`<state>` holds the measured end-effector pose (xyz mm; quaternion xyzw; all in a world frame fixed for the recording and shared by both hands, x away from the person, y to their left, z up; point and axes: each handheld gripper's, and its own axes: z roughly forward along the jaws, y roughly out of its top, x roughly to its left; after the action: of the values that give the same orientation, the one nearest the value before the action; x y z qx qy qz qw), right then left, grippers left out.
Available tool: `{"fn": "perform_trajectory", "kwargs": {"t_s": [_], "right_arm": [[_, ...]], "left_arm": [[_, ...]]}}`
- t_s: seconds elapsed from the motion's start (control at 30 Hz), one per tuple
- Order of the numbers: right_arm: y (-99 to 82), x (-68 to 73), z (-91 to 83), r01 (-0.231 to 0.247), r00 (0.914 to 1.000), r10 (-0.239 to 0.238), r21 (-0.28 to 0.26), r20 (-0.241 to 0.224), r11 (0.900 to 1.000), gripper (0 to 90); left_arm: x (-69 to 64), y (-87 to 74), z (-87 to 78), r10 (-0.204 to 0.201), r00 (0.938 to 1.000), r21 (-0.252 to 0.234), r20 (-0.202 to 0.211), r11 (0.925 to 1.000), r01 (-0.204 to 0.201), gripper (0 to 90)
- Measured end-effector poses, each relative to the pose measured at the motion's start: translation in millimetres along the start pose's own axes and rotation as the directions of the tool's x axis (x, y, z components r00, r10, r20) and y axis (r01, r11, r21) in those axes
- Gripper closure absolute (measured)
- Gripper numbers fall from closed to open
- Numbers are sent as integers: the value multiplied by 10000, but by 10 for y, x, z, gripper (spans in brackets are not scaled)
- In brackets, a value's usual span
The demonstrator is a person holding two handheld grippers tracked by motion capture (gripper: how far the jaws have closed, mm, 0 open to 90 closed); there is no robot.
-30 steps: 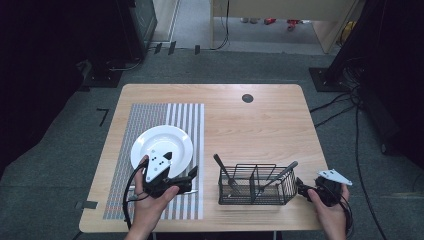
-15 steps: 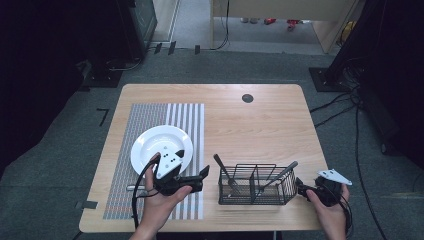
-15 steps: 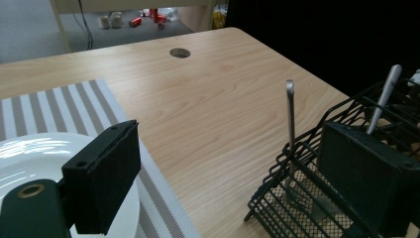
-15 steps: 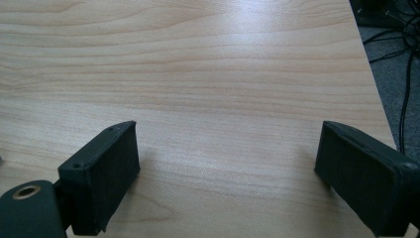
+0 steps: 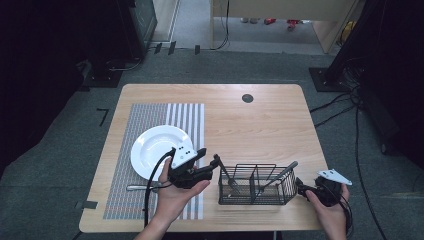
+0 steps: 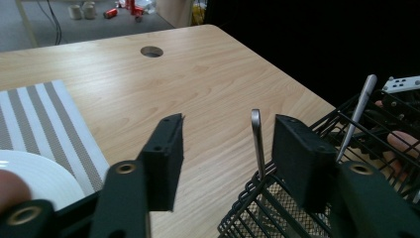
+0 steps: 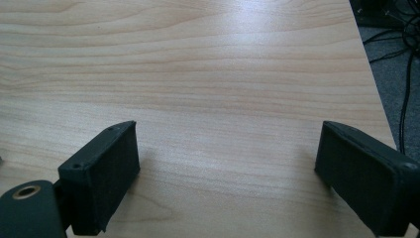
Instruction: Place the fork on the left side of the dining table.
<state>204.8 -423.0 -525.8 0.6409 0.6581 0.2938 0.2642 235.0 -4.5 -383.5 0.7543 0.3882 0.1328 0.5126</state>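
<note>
We can't tell from the left gripper view whether the left gripper (image 6: 225,153) pads touch the utensil handle (image 6: 256,141) between them; its lower end is hidden in the wire basket (image 6: 277,208). The plate (image 6: 37,178) left of the jaws is cut by the edge. In the high view, the utensil (image 5: 142,187) behind that hand is partly hidden.

A light wooden table (image 5: 260,125) with rounded corners and a round cable hole (image 5: 247,98) near its far edge stands on grey carpet (image 5: 60,165). Dark cabinets (image 5: 125,30) line the left side and a black stand (image 5: 345,65) the right, with cables (image 5: 360,130) trailing across the floor. Beyond the table, pale wooden furniture (image 5: 280,12) sits in brighter light.
</note>
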Motion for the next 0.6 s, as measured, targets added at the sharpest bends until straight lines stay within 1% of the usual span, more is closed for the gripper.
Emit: {"fn": "perform_trajectory", "kwargs": {"t_s": [0.03, 0.07, 0.23, 0.27, 0.4, 0.43, 0.53, 0.57, 0.6], "right_arm": [[0, 0, 0, 3, 10000, -3, 0, 0, 10000, 97], [0, 1, -1, -13, 10000, 13, 9, -2, 10000, 97], [0, 1, 0, -15, 10000, 15, 9, -2, 10000, 97], [0, 1, 0, -14, 10000, 14, 8, -2, 10000, 97], [0, 0, 0, 1, 10000, -1, 0, 2, 10000, 97], [0, 0, 0, -2, 10000, 2, 1, -1, 10000, 97], [0, 0, 0, 1, 10000, -1, 1, 0, 10000, 97], [0, 1, -1, -17, 10000, 17, 9, -5, 10000, 97], [0, 0, 0, 1, 10000, -1, 1, -1, 10000, 97]], "left_arm": [[2, 0, 10, -27, 10000, -15, 45, 10000, 27, 538], [4, 1, 16, -7, 9999, -13, 118, 10000, 7, 569], [-16, 9, 30, 88, 9991, -14, 421, 10000, -87, 701], [-21, 13, 41, 95, 9989, 60, 464, 9999, -98, 717], [-28, 11, 68, -47, 9972, 250, 743, 9997, 28, 699], [-32, 7, 72, -6, 9969, 284, 784, 9996, -16, 713], [-38, -5, 85, -51, 9949, 299, 1006, 9995, 21, 796], [-30, -6, 82, -103, 9933, 267, 1151, 9996, 72, 834], [-11, -2, 81, -274, 9897, 284, 1403, 9993, 236, 847]]}}
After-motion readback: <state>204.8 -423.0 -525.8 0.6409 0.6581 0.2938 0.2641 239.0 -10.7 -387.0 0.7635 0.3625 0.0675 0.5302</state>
